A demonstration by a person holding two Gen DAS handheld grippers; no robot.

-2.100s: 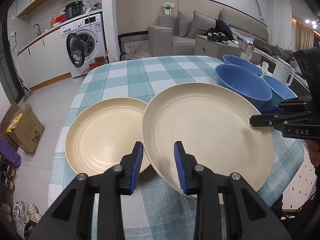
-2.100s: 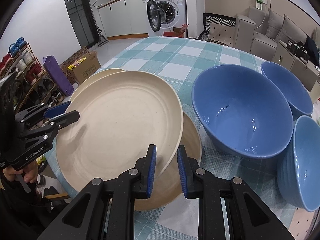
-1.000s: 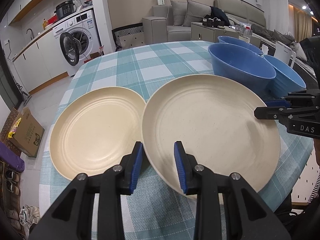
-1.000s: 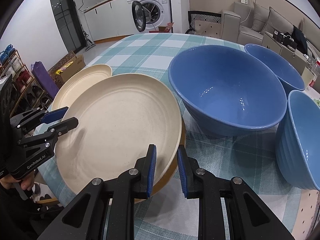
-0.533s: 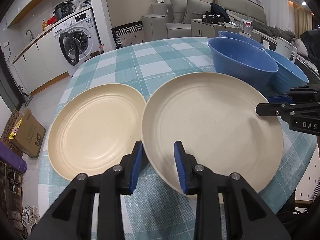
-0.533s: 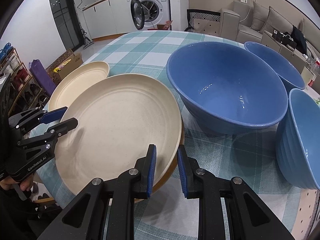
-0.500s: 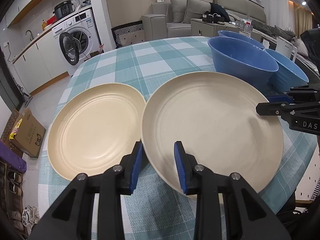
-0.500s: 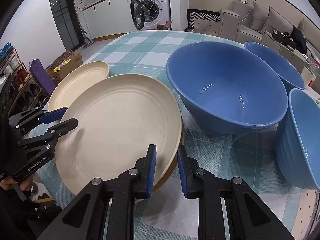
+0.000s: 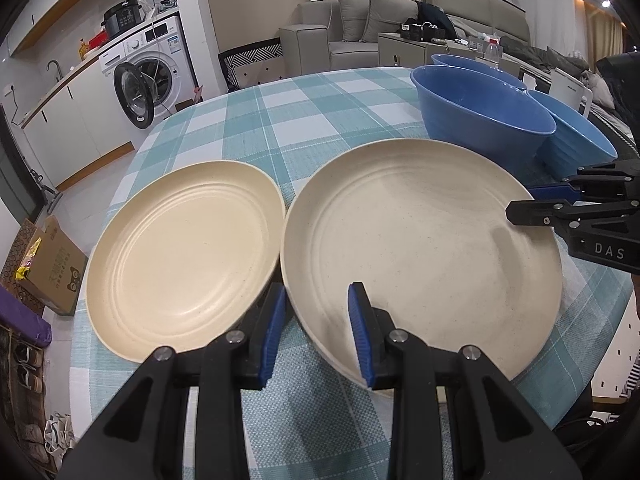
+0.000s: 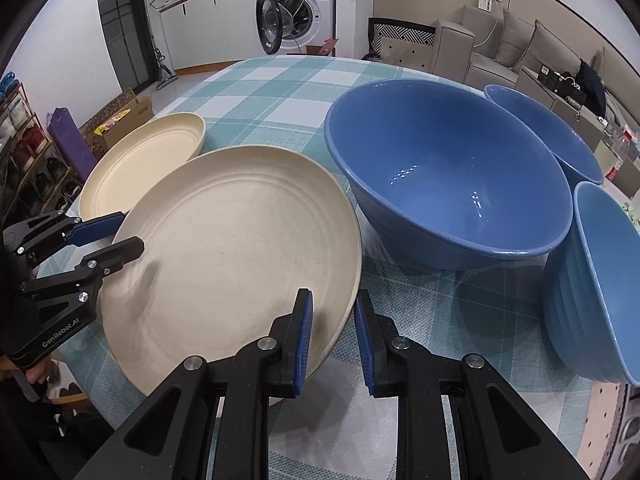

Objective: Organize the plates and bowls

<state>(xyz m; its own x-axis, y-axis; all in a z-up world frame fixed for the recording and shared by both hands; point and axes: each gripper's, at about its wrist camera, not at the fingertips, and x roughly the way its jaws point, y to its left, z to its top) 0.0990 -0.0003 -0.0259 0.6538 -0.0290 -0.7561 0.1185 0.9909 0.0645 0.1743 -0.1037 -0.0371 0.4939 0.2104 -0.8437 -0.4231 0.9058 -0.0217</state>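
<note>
While both tools clamp its rim, the large cream plate [image 9: 420, 248] is held over the checked table [image 9: 304, 120]. Left tool [image 9: 316, 320] grips at the plate's 7 o'clock edge; right tool [image 10: 330, 328] grips the opposite edge. A second cream plate [image 9: 184, 256] lies at 9 o'clock. Three blue bowls [image 10: 448, 172] stand at 2 o'clock.

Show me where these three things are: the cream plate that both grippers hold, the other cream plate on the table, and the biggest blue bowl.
held cream plate [image 9: 420, 236], left wrist view, centre of its inner face.
other cream plate [image 9: 184, 252], left wrist view, its flat middle.
biggest blue bowl [image 10: 440, 160], right wrist view, inner wall.
</note>
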